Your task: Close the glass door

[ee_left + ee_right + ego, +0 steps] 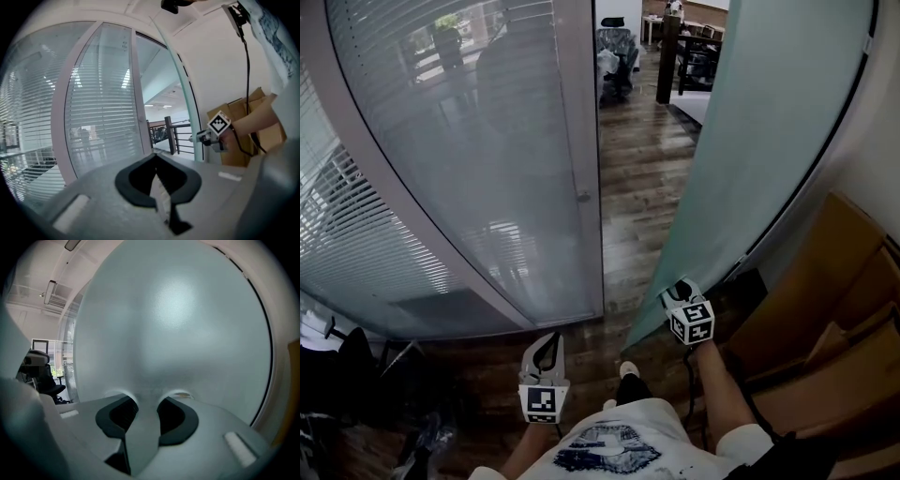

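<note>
The frosted glass door (769, 122) stands ajar at the right, swung away from the white frame post (581, 141). My right gripper (680, 292) is low on the door's free edge and shut on it. In the right gripper view the pane (173, 324) fills the picture and its edge runs between the jaws of the right gripper (147, 397). The left gripper view shows that same gripper (194, 138) at the door edge (180, 93). My left gripper (546, 342) hangs free in front of the doorway, fingers together, nothing in it (156, 155).
A fixed glass wall with blinds (459, 141) stands left of the opening. Wood floor (642, 169) runs through the gap to office chairs (619, 52). Cardboard boxes (825, 309) lean by the wall behind the door. Dark clutter (356, 375) lies at the lower left.
</note>
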Motion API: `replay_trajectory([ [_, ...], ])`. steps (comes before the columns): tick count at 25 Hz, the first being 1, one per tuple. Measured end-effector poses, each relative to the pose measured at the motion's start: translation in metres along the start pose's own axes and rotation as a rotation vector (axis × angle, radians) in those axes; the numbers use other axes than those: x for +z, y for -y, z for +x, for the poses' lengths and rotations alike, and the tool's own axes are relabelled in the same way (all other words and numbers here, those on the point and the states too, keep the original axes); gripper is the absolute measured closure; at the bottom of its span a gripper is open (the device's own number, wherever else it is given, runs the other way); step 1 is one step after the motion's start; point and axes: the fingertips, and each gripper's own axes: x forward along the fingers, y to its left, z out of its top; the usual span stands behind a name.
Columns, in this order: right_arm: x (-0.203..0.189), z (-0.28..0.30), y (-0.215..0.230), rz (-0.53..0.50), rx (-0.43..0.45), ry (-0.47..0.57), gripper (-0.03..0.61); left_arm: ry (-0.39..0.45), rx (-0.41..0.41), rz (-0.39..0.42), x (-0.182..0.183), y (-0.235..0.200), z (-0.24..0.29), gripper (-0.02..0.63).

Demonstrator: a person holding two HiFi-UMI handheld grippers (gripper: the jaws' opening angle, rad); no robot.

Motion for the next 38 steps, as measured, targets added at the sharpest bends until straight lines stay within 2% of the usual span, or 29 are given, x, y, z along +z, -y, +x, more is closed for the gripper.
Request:
replay_trajectory([
  [10,-0.015,0.042,-0.005,0.007,-0.012,0.005,0.451,-0.030,0.056,0.004,-0.030,-0.029,0.015,0.614],
  [22,0.022,0.078,0.002,0.001,-0.035,0.021,0.453,-0.064,0.088,0.006,-0.003,-0.046,0.049,0.614],
  [38,0.037,0.120,0.005,-0.005,-0.051,0.053,0.453,-0.112,0.124,-0.018,-0.012,-0.059,0.074,0.614],
])
